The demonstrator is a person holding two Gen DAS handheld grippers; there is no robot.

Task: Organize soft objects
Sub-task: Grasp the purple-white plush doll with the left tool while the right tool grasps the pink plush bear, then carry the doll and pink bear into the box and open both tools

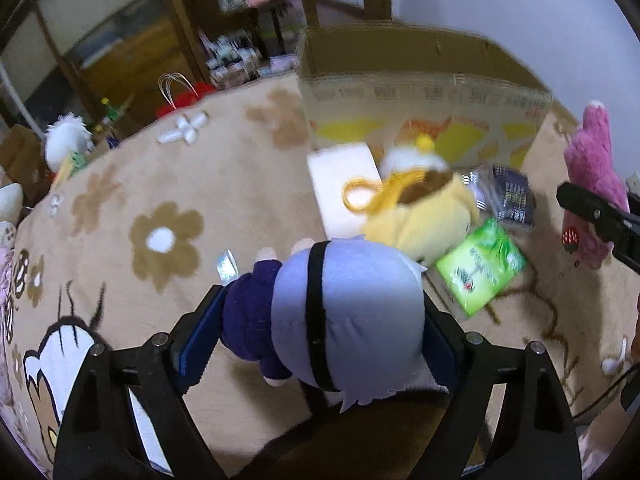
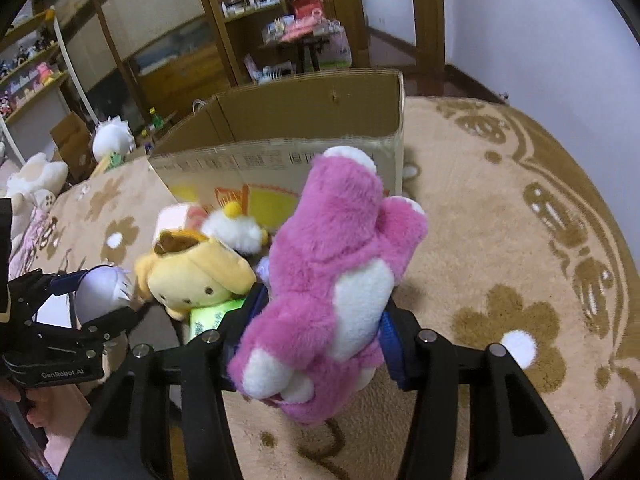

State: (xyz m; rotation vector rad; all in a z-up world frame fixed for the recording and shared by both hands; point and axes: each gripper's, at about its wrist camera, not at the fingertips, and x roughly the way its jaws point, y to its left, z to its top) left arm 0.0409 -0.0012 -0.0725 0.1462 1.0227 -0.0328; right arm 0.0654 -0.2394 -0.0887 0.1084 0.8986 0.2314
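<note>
My left gripper (image 1: 320, 320) is shut on a lavender-headed doll (image 1: 344, 312) with a dark purple body, held above the rug. It also shows in the right wrist view (image 2: 102, 294). My right gripper (image 2: 320, 320) is shut on a pink plush bear (image 2: 340, 280) with white patches, also seen in the left wrist view (image 1: 592, 184). A yellow plush (image 2: 196, 276) and a white fluffy plush (image 2: 240, 228) lie on the rug in front of an open cardboard box (image 2: 280, 160), seen in the left wrist view too (image 1: 420, 88).
A green packet (image 1: 480, 268), a dark foil packet (image 1: 508, 196) and a white flat box (image 1: 344, 188) lie by the cardboard box on the beige flowered rug (image 2: 520, 240). Wooden shelves (image 2: 248, 20) stand behind. More plush toys (image 2: 112, 136) sit at the left.
</note>
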